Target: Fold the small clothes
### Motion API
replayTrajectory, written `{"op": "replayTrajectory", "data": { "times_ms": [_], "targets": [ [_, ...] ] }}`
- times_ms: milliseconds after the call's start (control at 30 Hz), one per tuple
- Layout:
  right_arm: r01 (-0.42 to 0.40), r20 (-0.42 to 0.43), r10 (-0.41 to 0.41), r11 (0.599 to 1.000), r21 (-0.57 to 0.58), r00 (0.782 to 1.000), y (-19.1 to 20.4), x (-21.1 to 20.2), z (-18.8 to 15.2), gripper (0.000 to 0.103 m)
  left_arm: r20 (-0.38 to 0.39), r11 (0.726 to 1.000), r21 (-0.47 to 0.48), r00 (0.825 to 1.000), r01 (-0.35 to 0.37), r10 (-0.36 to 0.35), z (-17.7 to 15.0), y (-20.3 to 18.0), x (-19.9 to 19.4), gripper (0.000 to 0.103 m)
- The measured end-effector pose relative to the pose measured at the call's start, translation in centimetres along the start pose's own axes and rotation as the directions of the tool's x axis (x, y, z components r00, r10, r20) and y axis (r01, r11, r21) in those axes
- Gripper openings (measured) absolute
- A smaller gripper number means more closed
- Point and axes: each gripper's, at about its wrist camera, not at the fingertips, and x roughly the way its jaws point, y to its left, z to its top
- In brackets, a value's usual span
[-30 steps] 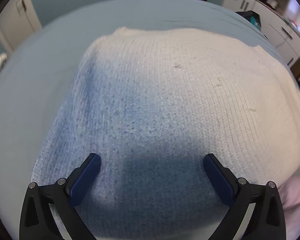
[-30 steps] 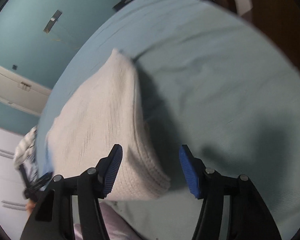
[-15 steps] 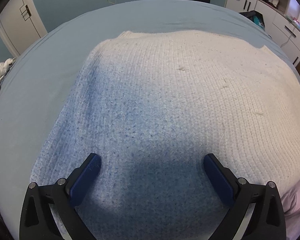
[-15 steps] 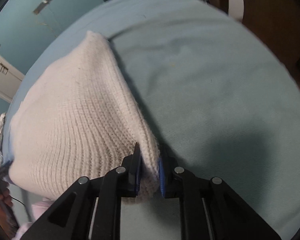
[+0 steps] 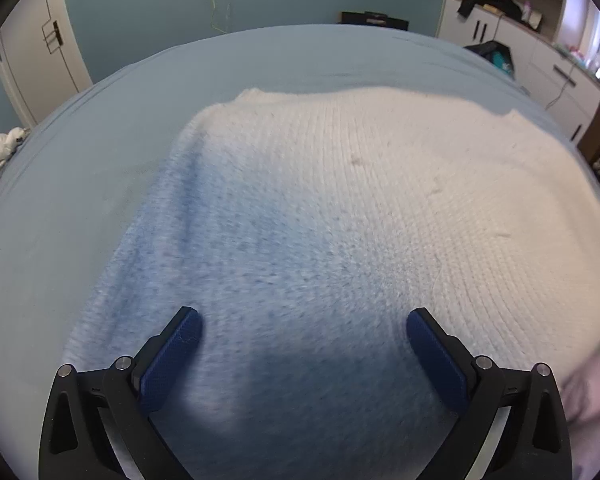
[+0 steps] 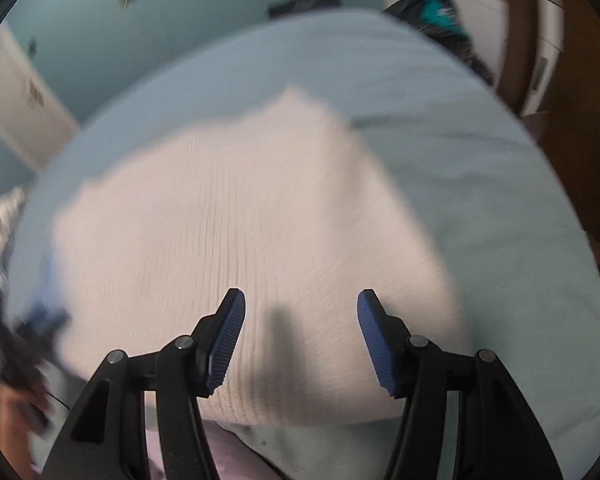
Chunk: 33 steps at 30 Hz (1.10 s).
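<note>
A bed (image 5: pixel 100 168) covered by a smooth pale blue sheet fills both views. A cream knitted garment (image 5: pixel 360 200) lies flat on the sheet, spread wide across the middle, its ribbed edge nearest the camera. In the right wrist view the same garment (image 6: pixel 240 220) appears blurred. A pale pink cloth (image 5: pixel 592 392) lies just beside its near right corner.

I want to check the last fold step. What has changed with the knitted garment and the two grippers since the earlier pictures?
The right gripper had pinched the near edge of the white knitted garment, carried it across, and has now let go: its fingers are opening, nothing pressed between them. The garment lies flat and wider in the right wrist view. The left gripper stays open above the garment on the blue bed sheet.
</note>
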Motion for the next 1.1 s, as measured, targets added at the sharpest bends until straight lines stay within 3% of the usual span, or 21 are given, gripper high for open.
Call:
{"op": "replayTrajectory", "data": {
  "times_ms": [67, 100, 167, 200, 267, 300, 333, 400, 467, 500, 600, 700, 767, 833, 933, 1033, 1100],
  "targets": [
    [0.064, 0.064, -0.059, 0.996, -0.064, 0.996, 0.9, 0.6, -1.1, 0.059, 0.005, 0.999, -0.006, 0.999, -0.04, 0.04, 0.0, 1.4, -1.7, 0.103],
    [0.077, 0.082, -0.071, 0.994, -0.074, 0.994, 1.2, 0.2, -1.1, 0.059, -0.005, 0.996, -0.011, 0.996, -0.093, 0.093, -0.2, 2.7, -2.8, 0.103],
    [0.048, 0.063, -0.047, 0.999, -0.019, 0.997, 0.9, -1.1, -0.8, 0.059, -0.036, 0.986, -0.033, 0.987, -0.161, 0.159, -0.7, 4.6, -4.3, 0.103],
    [-0.008, 0.077, 0.005, 0.999, 0.04, 0.997, 0.2, -2.5, -0.7, 0.06, -0.054, 0.98, -0.053, 0.981, -0.19, 0.188, -1.3, 5.7, -5.2, 0.103],
    [-0.136, 0.125, 0.115, 0.976, 0.173, 0.985, -1.3, -4.8, -1.2, 0.069, -0.056, 0.982, -0.082, 0.984, -0.173, 0.169, -2.3, 6.5, -6.6, 0.103],
    [-0.17, 0.14, 0.142, 0.962, 0.212, 0.98, -1.6, -4.9, -1.6, 0.081, -0.035, 0.987, -0.11, 0.992, -0.121, 0.118, -2.9, 6.5, -7.4, 0.103],
    [-0.193, 0.151, 0.16, 0.952, 0.236, 0.975, -1.8, -4.8, -1.9, 0.084, -0.017, 0.989, -0.128, 0.997, -0.075, 0.073, -3.2, 6.3, -7.7, 0.103],
    [-0.163, 0.157, 0.128, 0.959, 0.233, 0.979, -1.8, -4.2, -2.8, 0.084, 0.009, 0.988, -0.15, 0.999, 0.032, -0.031, -3.4, 5.2, -8.0, 0.103],
    [-0.11, 0.149, 0.08, 0.972, 0.209, 0.986, -1.2, -3.6, -3.4, 0.084, -0.005, 0.988, -0.128, 0.997, 0.082, -0.083, -3.4, 3.6, -7.1, 0.103],
    [-0.106, 0.158, 0.075, 0.974, 0.202, 0.985, -1.0, -4.0, -3.9, 0.084, -0.03, 0.993, -0.101, 0.997, 0.066, -0.069, -3.6, 2.6, -6.1, 0.103],
    [-0.089, 0.23, 0.045, 0.979, 0.184, 0.972, -1.3, -5.0, -4.1, 0.084, -0.11, 0.996, -0.062, 0.992, -0.067, 0.06, -4.7, 1.3, -3.2, 0.103],
    [-0.081, 0.174, 0.053, 0.984, 0.158, 0.983, -2.3, -2.1, -2.7, 0.084, -0.119, 0.992, -0.117, 0.992, -0.042, 0.028, -5.3, 2.0, -2.8, 0.103],
    [-0.067, 0.119, 0.049, 0.985, 0.157, 0.992, -2.7, 0.2, -2.7, 0.092, -0.124, 0.992, -0.117, 0.992, -0.038, 0.023, -5.3, 2.2, -2.6, 0.103],
    [-0.063, 0.118, 0.045, 0.987, 0.148, 0.992, -2.7, 0.5, -2.6, 0.098, -0.117, 0.993, -0.114, 0.993, -0.036, 0.023, -5.2, 2.5, -2.3, 0.103],
    [-0.021, 0.102, 0.008, 0.992, 0.122, 0.995, -1.8, 0.6, -2.3, 0.099, -0.088, 0.993, -0.114, 0.996, -0.027, 0.017, -4.9, 3.1, -2.0, 0.103],
    [-0.067, 0.117, 0.05, 0.986, 0.152, 0.992, -2.7, 0.0, -2.7, 0.099, -0.075, 0.992, -0.124, 0.997, -0.026, 0.017, -5.0, 3.5, -3.7, 0.103],
    [-0.121, 0.151, 0.092, 0.973, 0.196, 0.984, -3.4, -2.1, -3.3, 0.099, -0.097, 0.99, -0.119, 0.993, -0.081, 0.069, -4.9, 3.5, -5.8, 0.103]
  ]
}}
